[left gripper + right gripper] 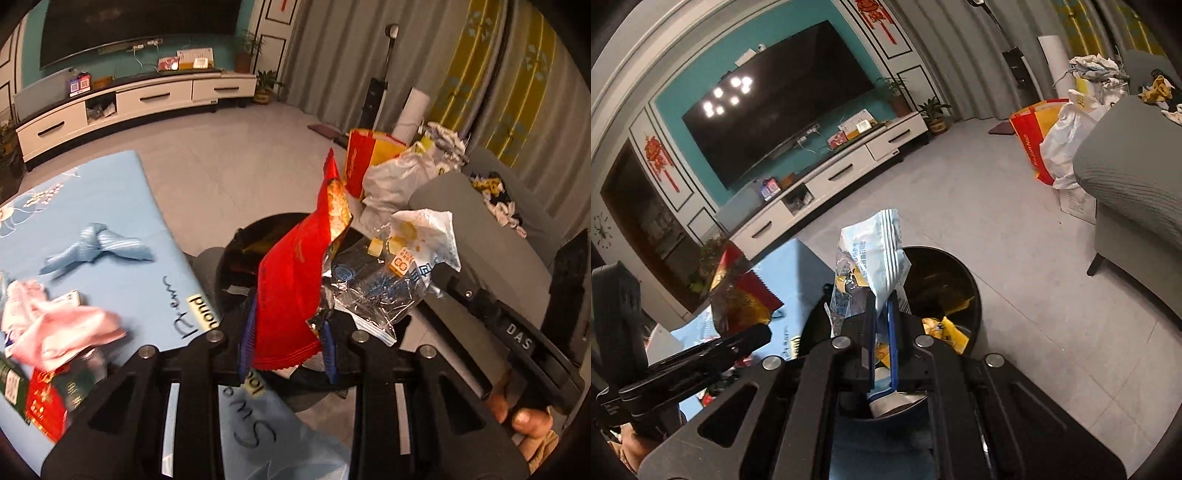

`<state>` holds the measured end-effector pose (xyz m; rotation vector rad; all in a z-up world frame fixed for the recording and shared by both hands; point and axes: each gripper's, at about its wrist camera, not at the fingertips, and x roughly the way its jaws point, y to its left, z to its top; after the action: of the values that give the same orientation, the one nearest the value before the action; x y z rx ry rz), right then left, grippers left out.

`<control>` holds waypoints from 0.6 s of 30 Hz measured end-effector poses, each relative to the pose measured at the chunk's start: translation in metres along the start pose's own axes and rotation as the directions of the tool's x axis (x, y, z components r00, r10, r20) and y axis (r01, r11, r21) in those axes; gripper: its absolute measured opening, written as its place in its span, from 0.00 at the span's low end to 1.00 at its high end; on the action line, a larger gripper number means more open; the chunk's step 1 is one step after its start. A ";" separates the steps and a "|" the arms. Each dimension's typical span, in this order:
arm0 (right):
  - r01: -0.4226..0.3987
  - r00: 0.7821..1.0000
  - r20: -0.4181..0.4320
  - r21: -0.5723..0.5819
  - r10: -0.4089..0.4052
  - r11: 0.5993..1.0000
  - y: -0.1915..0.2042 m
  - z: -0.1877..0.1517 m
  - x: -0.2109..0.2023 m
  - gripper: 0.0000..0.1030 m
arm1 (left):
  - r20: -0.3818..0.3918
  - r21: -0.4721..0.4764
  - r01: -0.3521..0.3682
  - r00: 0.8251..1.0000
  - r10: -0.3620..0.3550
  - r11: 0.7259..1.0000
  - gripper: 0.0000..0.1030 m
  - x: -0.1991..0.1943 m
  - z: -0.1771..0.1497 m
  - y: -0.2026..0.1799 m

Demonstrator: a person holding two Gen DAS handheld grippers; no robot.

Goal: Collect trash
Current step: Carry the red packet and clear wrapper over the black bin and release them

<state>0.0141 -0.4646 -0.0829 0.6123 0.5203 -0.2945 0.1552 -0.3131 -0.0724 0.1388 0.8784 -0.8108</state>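
left gripper point(288, 332): clamped on the red snack bag point(295, 291), standing up over the black bin point(243, 254)
right gripper point(882, 332): pinched tight on the pale blue wrapper point(875, 258)
bin: just ahead and below both, right one looks nearer

Black grippers point(288, 343), blue-edged fingers point(894, 354), silver screws.

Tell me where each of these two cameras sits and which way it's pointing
Left wrist: on the left gripper, looking along its fingers over the red snack bag it clamps toward the black bin; a hand shows lower right.
Right wrist: on the right gripper, looking along its fingers past its white-blue wrapper into the bin.
Shared: bin, both wrappers, TV cabinet.
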 end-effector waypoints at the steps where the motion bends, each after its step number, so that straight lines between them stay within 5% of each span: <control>1: 0.007 1.000 -0.010 0.008 -0.007 1.000 -0.003 0.000 0.005 0.09 | -0.013 0.004 -0.003 1.000 0.003 1.000 0.32 0.009 0.001 -0.002; 7: 0.039 0.997 -0.063 0.037 -0.037 0.999 -0.017 -0.004 0.028 0.26 | -0.034 -0.004 -0.020 0.999 0.020 1.000 0.66 0.032 0.002 0.000; 9: 0.038 0.997 -0.066 0.051 -0.035 0.998 -0.019 -0.007 0.029 0.42 | -0.031 -0.012 -0.012 0.999 0.012 1.000 0.70 0.031 0.000 0.004; 18: -0.018 0.997 -0.068 0.024 0.019 1.000 0.001 -0.012 0.013 0.48 | 0.079 -0.008 -0.069 0.994 0.069 0.998 0.80 -0.034 -0.024 0.025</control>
<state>0.0209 -0.4577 -0.0977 0.6513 0.5775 -0.2628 0.1443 -0.2655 -0.0682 0.1308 0.7965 -0.7450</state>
